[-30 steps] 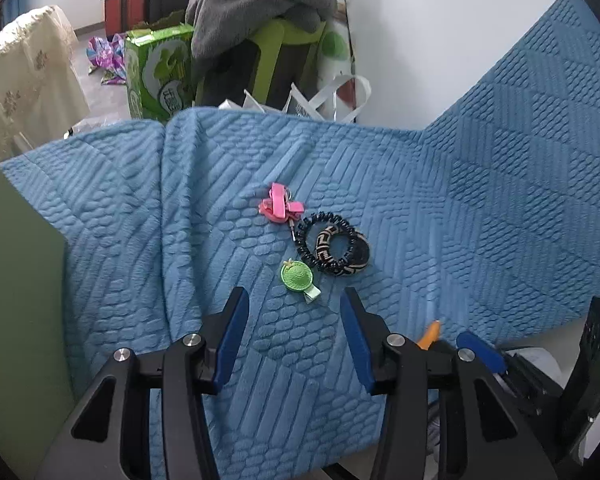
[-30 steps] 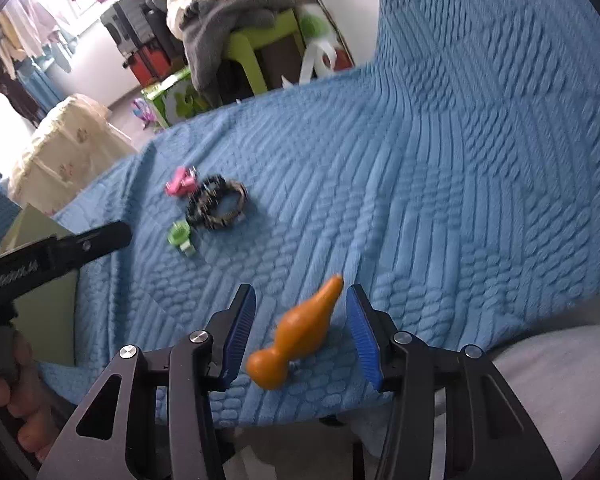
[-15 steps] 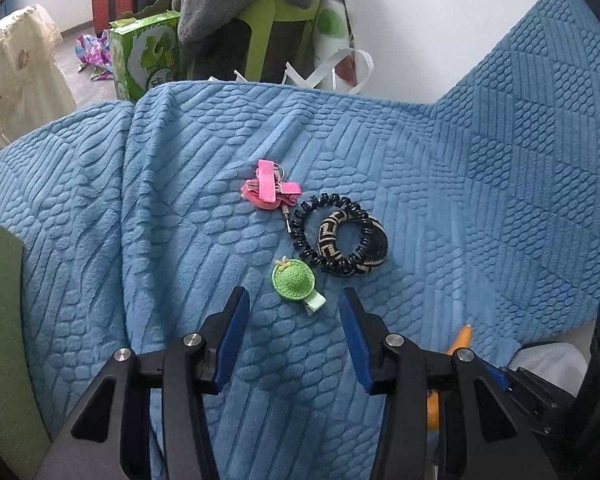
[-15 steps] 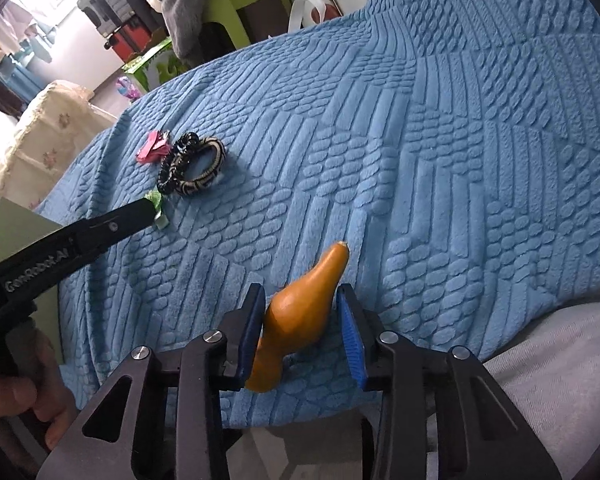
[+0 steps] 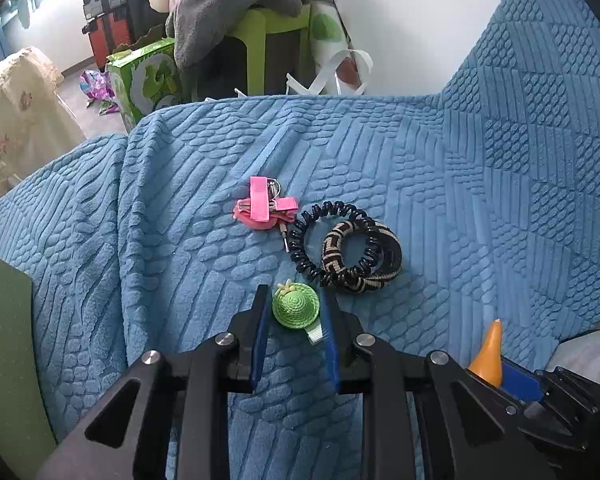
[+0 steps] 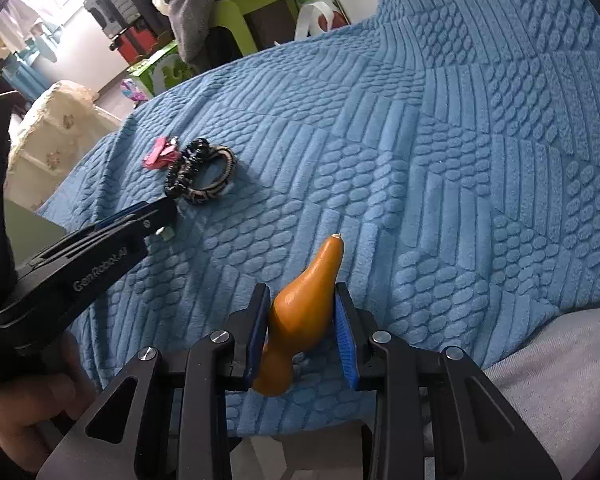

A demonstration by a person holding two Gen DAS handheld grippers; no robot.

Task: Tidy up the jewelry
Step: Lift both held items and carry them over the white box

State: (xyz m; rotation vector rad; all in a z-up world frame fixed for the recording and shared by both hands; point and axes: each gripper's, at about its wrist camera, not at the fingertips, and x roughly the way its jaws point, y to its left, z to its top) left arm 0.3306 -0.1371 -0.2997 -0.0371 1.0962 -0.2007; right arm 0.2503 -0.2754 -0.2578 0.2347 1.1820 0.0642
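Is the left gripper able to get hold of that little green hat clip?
Probably yes: the left gripper already has a finger on each side of the green hat clip, nothing between them.

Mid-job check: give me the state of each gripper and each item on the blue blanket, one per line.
left gripper: shut on green hat clip
green hat clip: between the pads, on the blanket
right gripper: shut on orange gourd
orange gourd: gripped, tip pointing forward
pink bow clip: lying loose
black coil hair tie: overlapping woven bracelet, both loose
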